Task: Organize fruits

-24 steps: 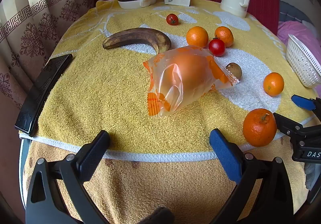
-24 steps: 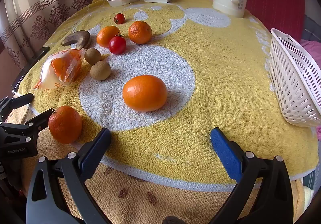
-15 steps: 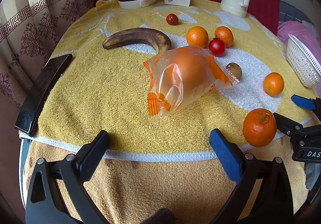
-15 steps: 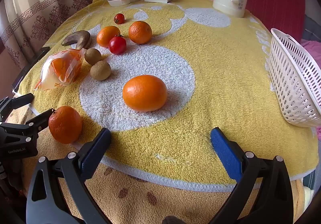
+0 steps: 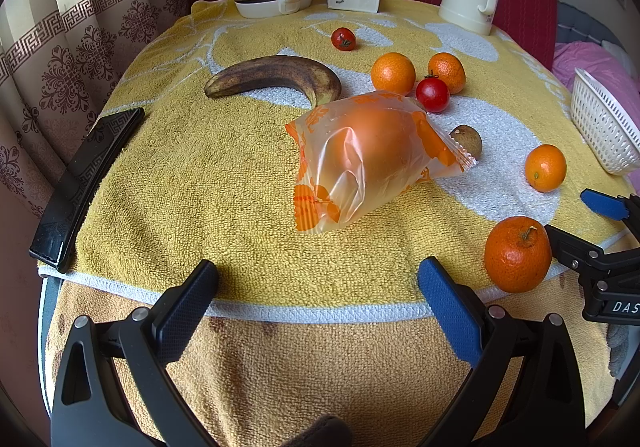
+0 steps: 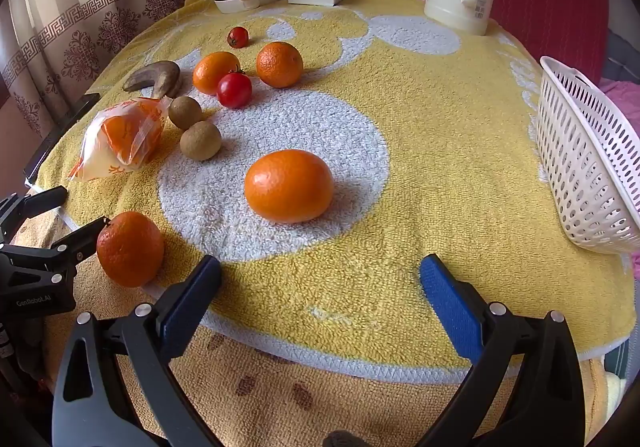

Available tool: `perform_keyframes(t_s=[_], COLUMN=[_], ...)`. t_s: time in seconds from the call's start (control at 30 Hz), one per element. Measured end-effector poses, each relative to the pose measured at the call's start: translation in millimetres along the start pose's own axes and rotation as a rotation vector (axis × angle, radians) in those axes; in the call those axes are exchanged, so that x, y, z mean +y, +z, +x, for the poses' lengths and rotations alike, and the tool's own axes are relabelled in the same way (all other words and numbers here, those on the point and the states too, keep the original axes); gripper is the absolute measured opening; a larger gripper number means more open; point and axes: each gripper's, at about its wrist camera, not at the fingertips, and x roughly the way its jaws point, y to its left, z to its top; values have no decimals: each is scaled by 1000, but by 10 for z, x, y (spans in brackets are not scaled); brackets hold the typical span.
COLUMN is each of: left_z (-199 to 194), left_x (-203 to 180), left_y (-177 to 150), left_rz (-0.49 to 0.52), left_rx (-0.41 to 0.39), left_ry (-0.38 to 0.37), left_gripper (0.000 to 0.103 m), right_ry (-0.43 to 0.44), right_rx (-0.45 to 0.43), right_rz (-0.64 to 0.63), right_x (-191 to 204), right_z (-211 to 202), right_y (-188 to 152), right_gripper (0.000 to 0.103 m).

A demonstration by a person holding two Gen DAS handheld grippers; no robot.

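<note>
fruit lies loose across the yellow towel (image 6: 420, 175), none yet in the white basket (image 6: 592, 167) at the right edge; judged: sorting not begun. nearest the right gripper (image 6: 320, 287) sits a large orange (image 6: 289, 186), just ahead of its tips. the left gripper (image 5: 318, 291) faces a bagged orange (image 5: 372, 155), with the banana (image 5: 276, 81) beyond. a stemmed orange (image 5: 518, 253) rests at the near edge between the two tools. both grippers tilt steeply down toward the table, jaws spread wide, holding nothing.
</note>
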Motion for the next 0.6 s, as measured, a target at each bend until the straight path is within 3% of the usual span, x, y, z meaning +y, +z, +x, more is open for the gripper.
perform_keyframes(t_s=[0.6], left_z=[0], left_x=[0], left_y=[0], left_rz=[0], left_rx=[0], left_ry=[0], left_gripper=[98], right_ry=[7], right_rx=[0], right_rz=[2], right_x=[1], right_z=[7], right_y=[3], right_gripper=[101])
